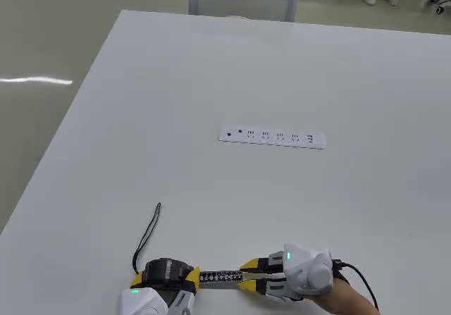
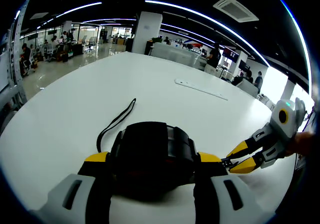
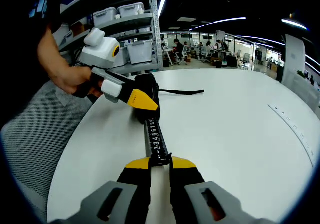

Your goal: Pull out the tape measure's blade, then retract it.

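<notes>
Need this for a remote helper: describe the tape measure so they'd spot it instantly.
On the white table, look at its near edge, this side of the white power strip. The tape measure is the black rounded case in the left claw, with a black cord and a numbered blade reaching the right claw.
</notes>
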A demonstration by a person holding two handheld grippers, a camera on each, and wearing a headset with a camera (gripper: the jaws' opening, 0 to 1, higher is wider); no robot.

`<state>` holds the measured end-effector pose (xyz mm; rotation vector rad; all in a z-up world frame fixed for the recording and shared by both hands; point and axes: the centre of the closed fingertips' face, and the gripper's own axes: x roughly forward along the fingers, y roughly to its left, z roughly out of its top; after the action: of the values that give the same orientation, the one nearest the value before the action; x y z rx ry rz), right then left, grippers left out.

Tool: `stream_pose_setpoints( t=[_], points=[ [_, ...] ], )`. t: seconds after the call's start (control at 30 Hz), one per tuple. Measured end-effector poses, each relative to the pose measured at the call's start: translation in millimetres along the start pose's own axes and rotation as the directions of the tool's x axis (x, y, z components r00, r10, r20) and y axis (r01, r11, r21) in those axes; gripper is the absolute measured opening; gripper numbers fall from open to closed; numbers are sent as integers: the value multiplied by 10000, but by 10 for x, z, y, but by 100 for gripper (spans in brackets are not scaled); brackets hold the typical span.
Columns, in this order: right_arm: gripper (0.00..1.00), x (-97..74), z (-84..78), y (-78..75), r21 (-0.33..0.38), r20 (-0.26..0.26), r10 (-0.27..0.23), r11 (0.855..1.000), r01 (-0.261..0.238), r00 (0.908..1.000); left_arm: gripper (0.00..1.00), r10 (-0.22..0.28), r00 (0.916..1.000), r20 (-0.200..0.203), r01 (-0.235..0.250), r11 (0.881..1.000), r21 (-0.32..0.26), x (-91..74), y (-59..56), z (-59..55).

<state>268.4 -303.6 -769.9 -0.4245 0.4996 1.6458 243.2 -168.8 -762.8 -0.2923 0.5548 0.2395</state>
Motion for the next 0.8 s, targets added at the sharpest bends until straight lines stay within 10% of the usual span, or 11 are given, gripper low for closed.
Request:
stream_pose_setpoints(
  t=[0.8],
  points=[
    [12, 218, 123, 55, -138, 113, 161, 9998, -159, 9998, 64, -117, 9999, -32, 116, 9998, -178, -4, 1, 6]
  ],
)
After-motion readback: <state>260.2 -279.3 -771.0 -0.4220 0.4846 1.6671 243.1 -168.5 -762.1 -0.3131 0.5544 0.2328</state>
